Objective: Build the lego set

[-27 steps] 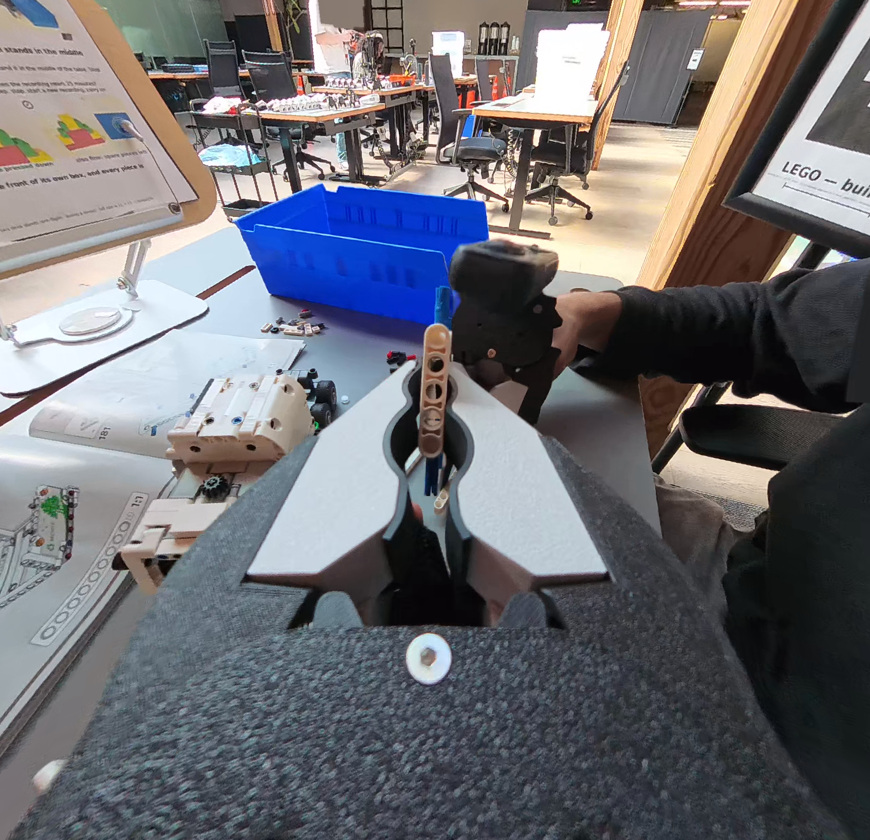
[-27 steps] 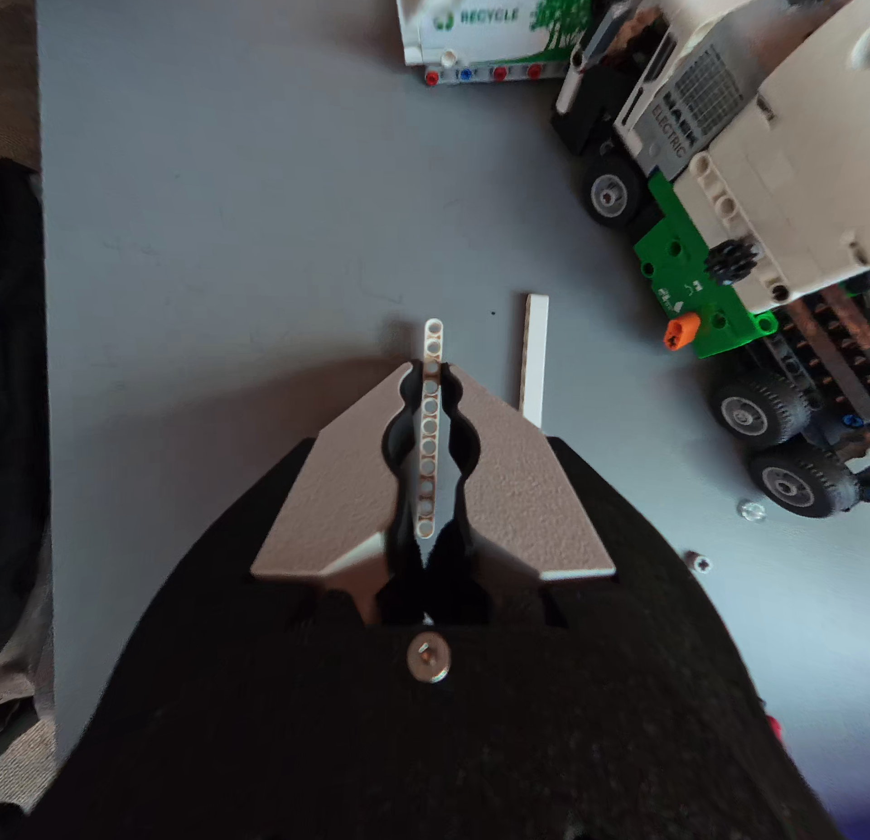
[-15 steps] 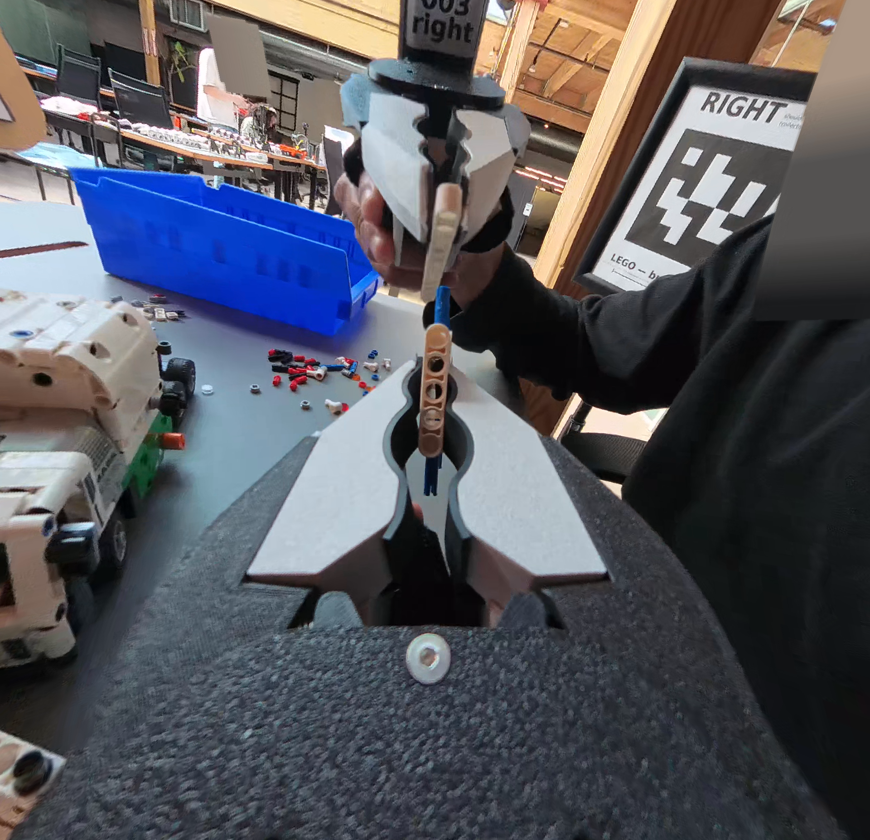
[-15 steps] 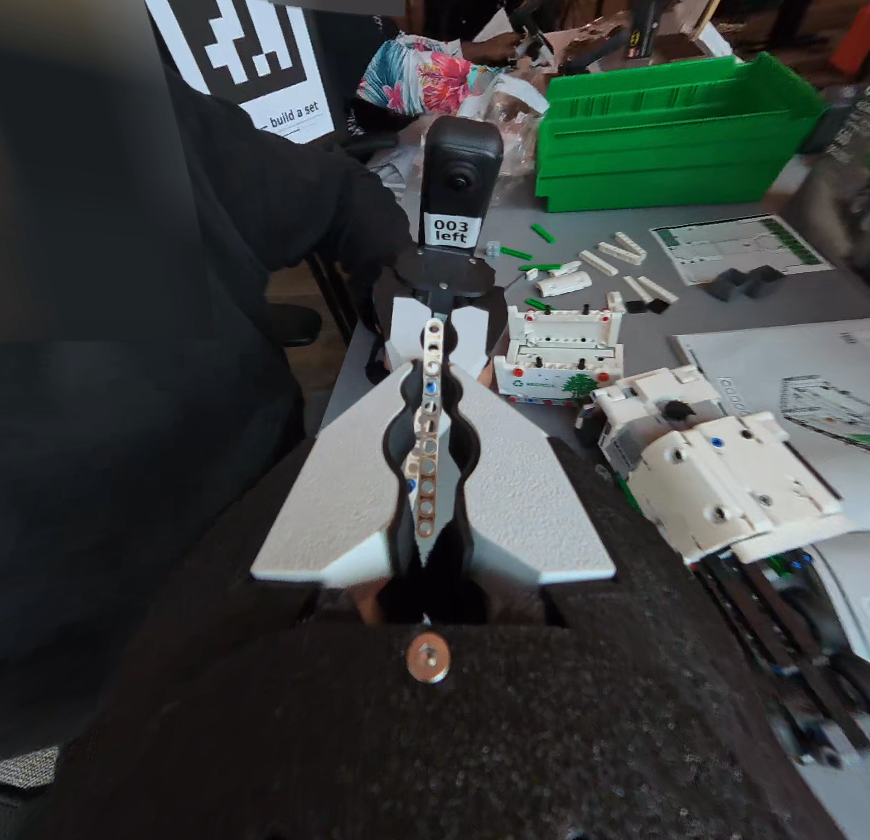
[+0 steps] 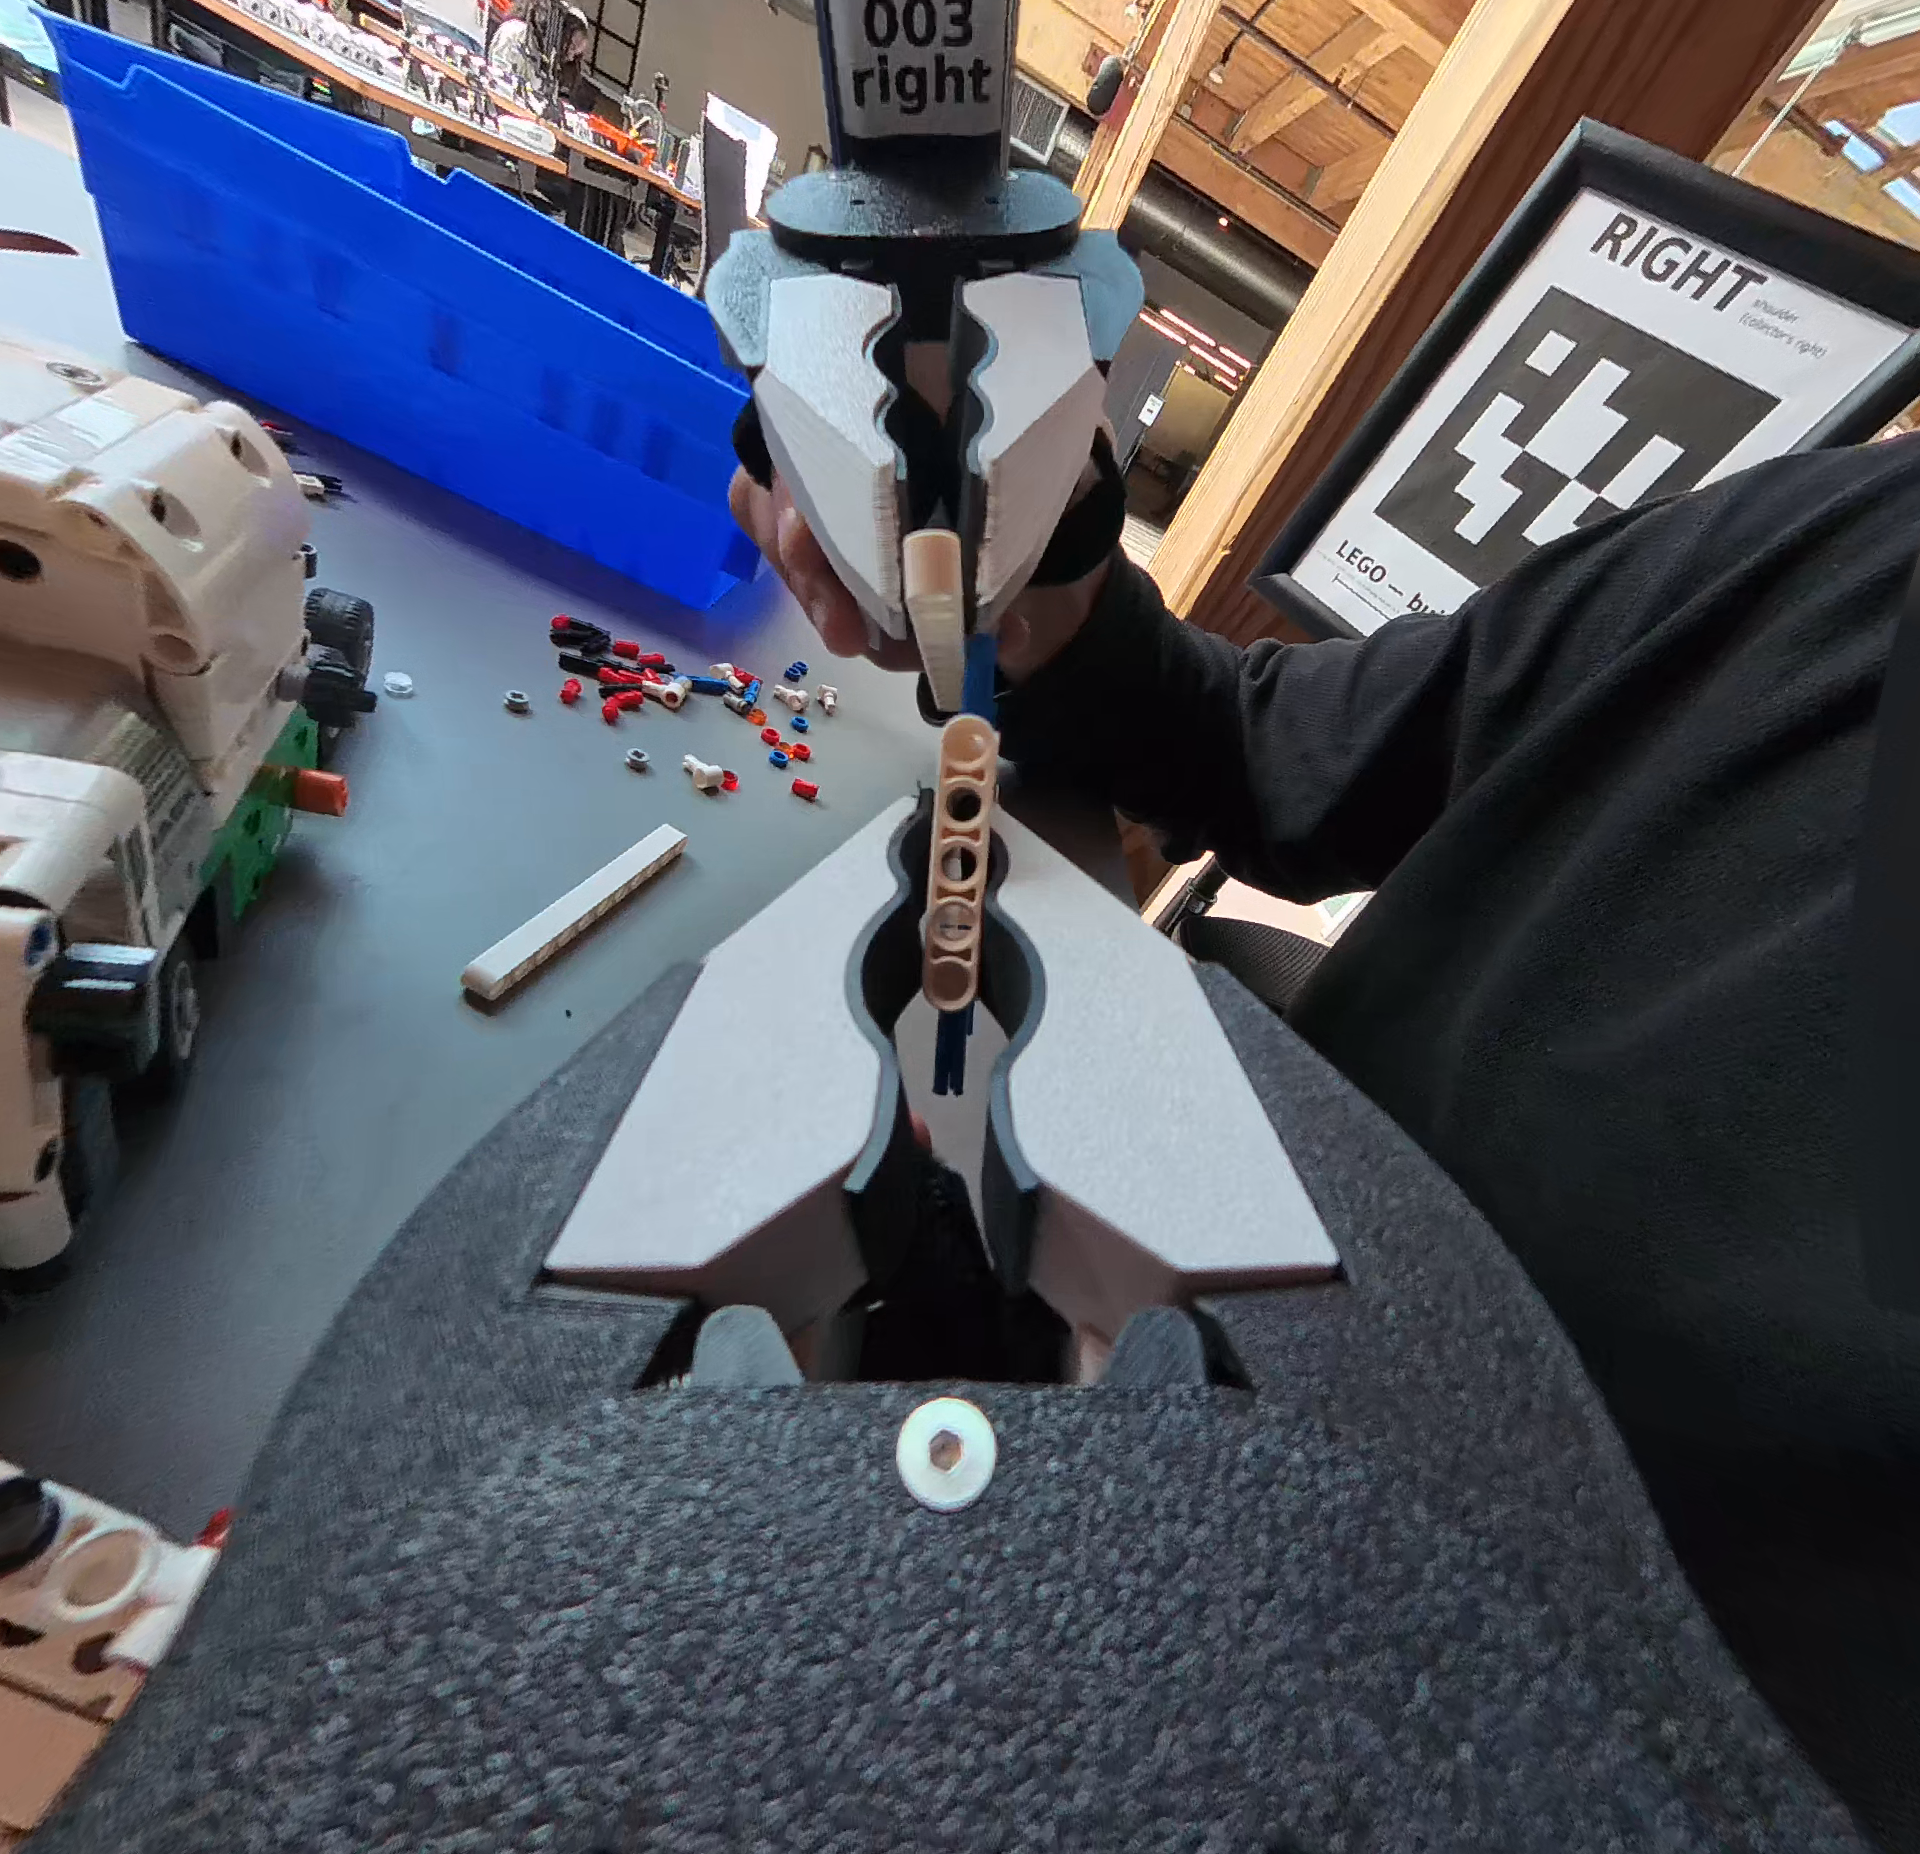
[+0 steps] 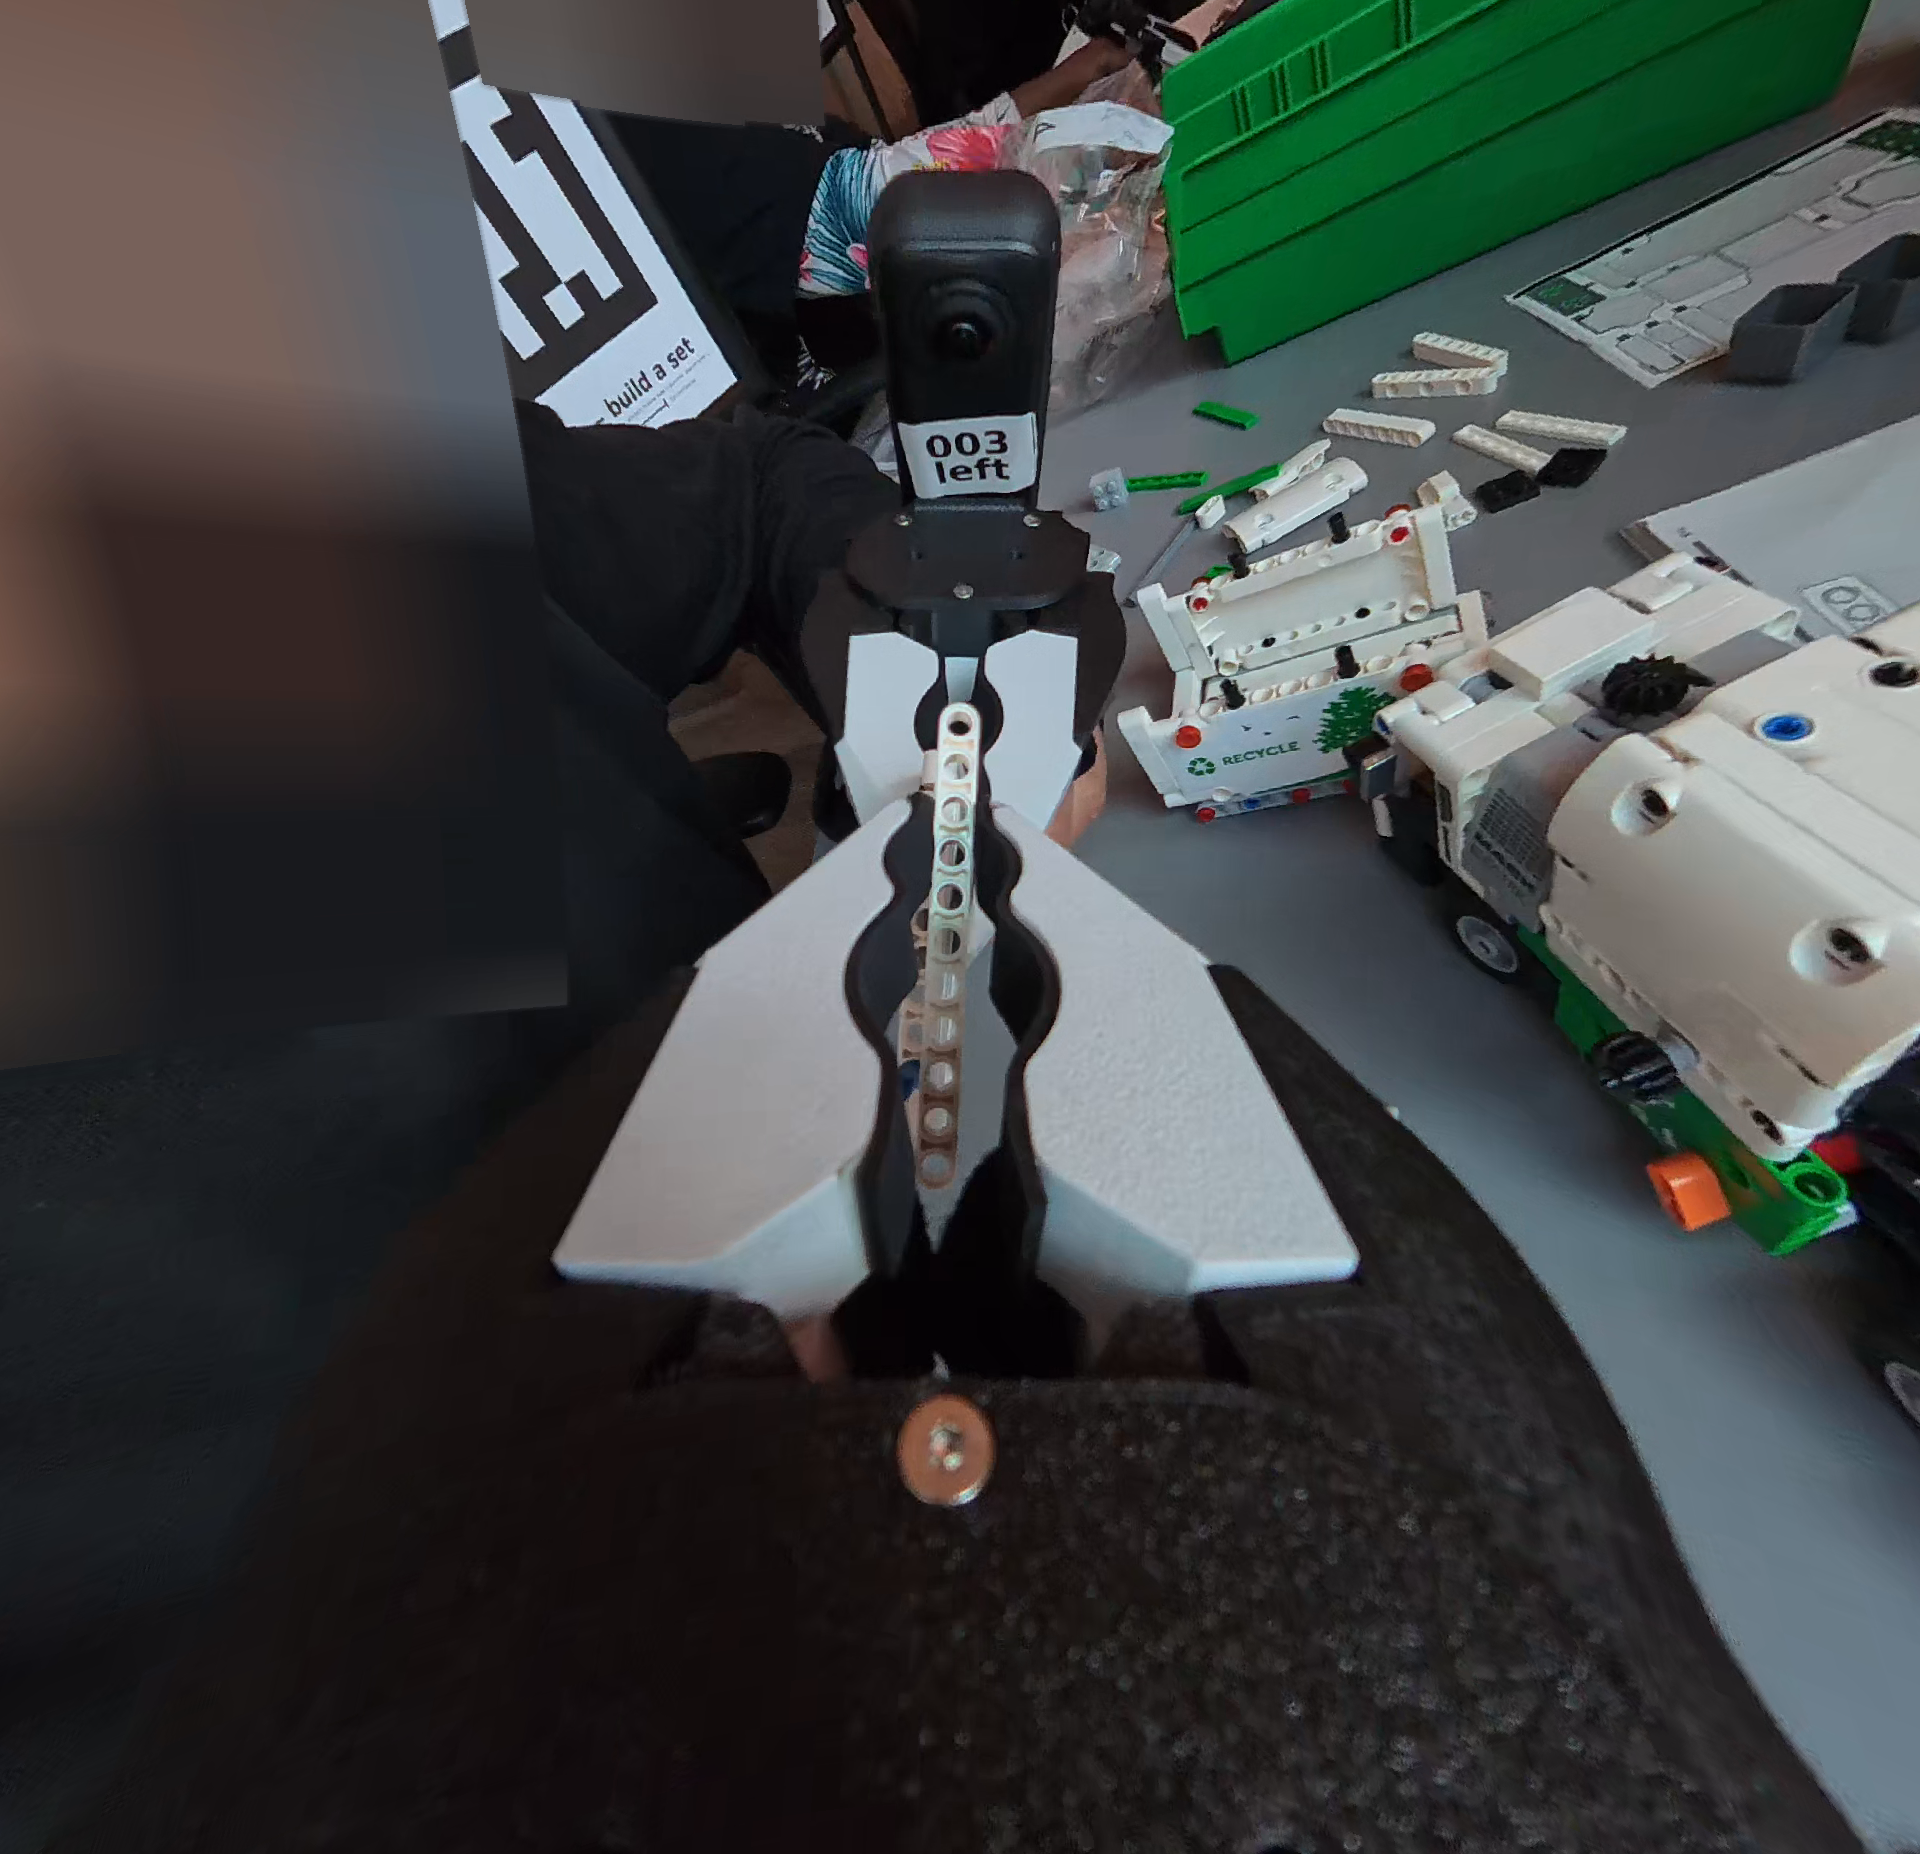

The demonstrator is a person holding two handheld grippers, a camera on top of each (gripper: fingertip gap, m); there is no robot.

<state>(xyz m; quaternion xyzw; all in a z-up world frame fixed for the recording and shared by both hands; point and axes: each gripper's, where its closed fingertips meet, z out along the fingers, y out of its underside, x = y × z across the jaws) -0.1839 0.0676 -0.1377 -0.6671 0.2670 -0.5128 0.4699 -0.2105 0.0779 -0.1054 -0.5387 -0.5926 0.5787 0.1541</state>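
My left gripper [image 5: 951, 838] is shut on a short tan holed beam [image 5: 958, 869] with a blue axle [image 5: 951, 1056] running behind it. My right gripper [image 6: 951, 817] is shut on a long white holed beam [image 6: 948, 931]. The two grippers face each other above the table's near edge. In the left wrist view the right gripper [image 5: 940, 599] points its beam end [image 5: 932, 625] down at the short beam's top, almost touching. In the right wrist view the left gripper [image 6: 961, 755] sits just behind the long beam's tip. The white and green truck [image 5: 125, 661] [image 6: 1662, 869] stands on the grey table [image 5: 416, 1025].
A loose white beam [image 5: 571, 916] and scattered small pins [image 5: 686, 692] lie near a blue bin [image 5: 364, 277]. A white rear body section [image 6: 1299, 682], loose white beams [image 6: 1455, 402], a green bin [image 6: 1507, 111] and a manual [image 6: 1766, 516] lie beyond. A person's black sleeve [image 5: 1455, 713] is at the right. There is about 4 cm between the tips of the two grippers.
My right gripper lifted the long white beam off the table and swung round to face the left gripper. The two held beams have come closer, end to end.
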